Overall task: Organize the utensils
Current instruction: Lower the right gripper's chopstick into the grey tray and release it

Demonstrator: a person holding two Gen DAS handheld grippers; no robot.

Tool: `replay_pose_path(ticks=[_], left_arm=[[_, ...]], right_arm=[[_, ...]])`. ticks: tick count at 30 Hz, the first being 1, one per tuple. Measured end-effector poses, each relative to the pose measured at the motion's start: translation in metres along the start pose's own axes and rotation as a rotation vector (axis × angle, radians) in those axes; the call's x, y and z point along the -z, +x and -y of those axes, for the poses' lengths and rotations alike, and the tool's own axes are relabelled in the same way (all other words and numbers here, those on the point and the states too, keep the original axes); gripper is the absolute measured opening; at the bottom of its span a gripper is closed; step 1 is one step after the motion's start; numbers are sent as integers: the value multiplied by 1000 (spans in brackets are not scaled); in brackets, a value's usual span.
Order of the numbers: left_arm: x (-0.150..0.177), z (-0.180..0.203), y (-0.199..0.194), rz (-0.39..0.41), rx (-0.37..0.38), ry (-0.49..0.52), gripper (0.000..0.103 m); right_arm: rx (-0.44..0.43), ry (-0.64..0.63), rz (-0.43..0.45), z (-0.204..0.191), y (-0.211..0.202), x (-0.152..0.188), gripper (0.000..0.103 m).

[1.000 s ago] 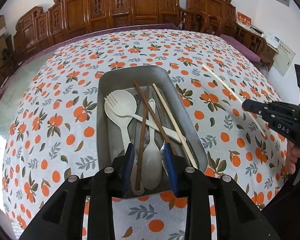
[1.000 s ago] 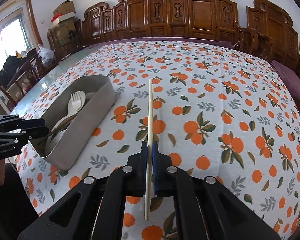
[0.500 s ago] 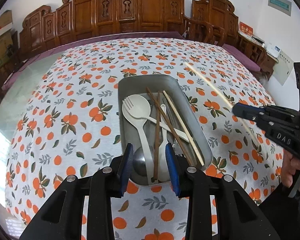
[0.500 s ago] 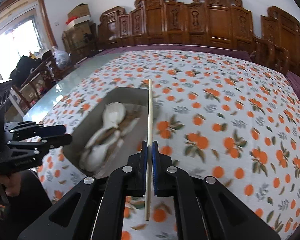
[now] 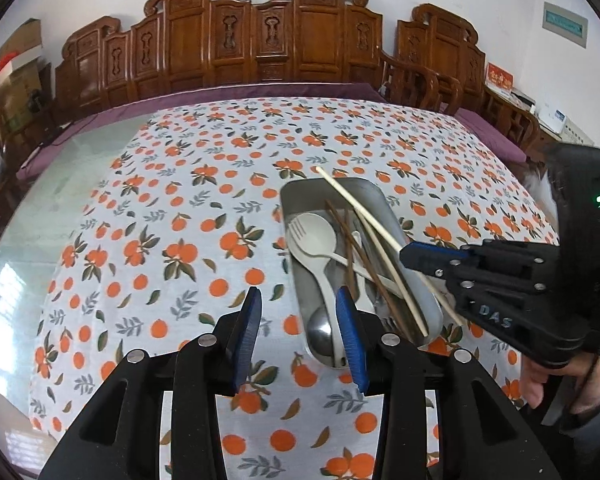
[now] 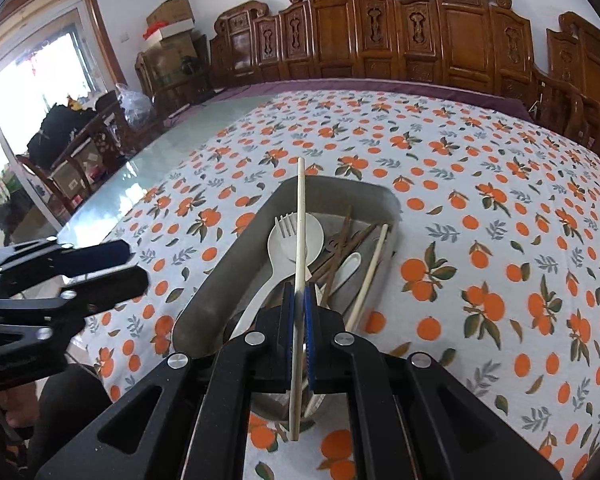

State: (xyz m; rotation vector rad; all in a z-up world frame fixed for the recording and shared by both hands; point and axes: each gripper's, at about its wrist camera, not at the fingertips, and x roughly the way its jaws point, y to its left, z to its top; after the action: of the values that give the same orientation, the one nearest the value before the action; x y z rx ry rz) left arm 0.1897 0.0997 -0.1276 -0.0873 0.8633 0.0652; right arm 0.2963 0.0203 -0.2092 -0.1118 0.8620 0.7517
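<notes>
Right hand-held gripper (image 6: 300, 312) clamping pale straight chopstick (image 6: 300, 216) over grey metal tray (image 6: 228, 276), tip toward 12 o'clock, left hand-held gripper (image 5: 298, 324) empty, jaws just been opening, moderately apart

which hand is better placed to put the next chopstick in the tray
Right. The right gripper is shut on a pale chopstick and holds it over the tray. The left gripper is open and holds nothing; its jaws have just been opening, off to the tray's side.
</notes>
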Motion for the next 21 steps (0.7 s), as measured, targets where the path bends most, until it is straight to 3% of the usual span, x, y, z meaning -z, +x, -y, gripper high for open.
replay_pose_path(ticks=[11, 21], left_arm=[[7, -15, 2, -13, -6, -21, 36], [11, -19, 5, -23, -8, -30, 36]], right_arm=[[71, 39, -56, 3, 36, 0, 6], [14, 34, -68, -9, 45, 1, 6]])
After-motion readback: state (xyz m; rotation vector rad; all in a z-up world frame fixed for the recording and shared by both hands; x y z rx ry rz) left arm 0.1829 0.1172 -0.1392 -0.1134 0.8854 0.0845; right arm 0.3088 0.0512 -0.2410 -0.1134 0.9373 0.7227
